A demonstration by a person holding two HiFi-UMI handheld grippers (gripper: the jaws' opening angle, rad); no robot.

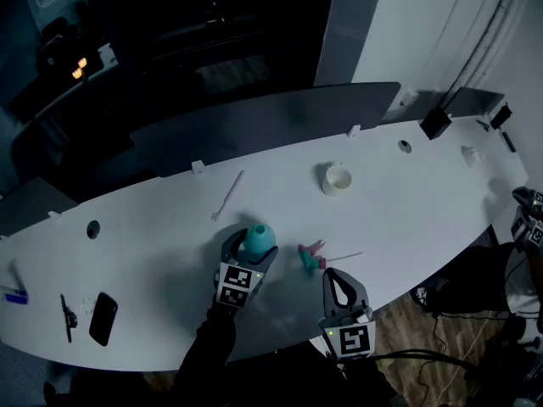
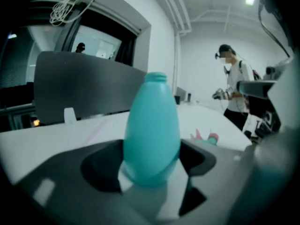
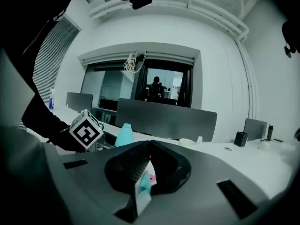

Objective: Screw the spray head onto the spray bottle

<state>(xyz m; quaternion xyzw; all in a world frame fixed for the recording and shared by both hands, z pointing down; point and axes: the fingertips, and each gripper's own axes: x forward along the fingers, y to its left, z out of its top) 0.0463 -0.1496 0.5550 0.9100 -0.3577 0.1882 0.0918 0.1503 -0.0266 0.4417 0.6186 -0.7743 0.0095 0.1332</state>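
Observation:
The teal spray bottle [image 1: 259, 236] stands upright on the white table [image 1: 407, 202] with its neck bare. My left gripper [image 1: 252, 246] is shut on its lower body. In the left gripper view the bottle [image 2: 152, 130] fills the space between the jaws, which touch both its sides. The pink and teal spray head [image 1: 311, 257] lies on the table just right of the bottle, its thin tube pointing right. My right gripper [image 1: 332, 274] is shut and holds nothing, its tips just in front of the spray head. In the right gripper view the spray head [image 3: 146, 178] shows beyond the closed tips.
A white roll [image 1: 337, 178] and a white stick [image 1: 229, 195] lie farther back on the table. A black phone [image 1: 103, 317] and a pen [image 1: 68, 316] lie at the near left. A grey partition [image 1: 254, 125] runs along the far edge. A person [image 2: 233, 90] stands beyond the table's end.

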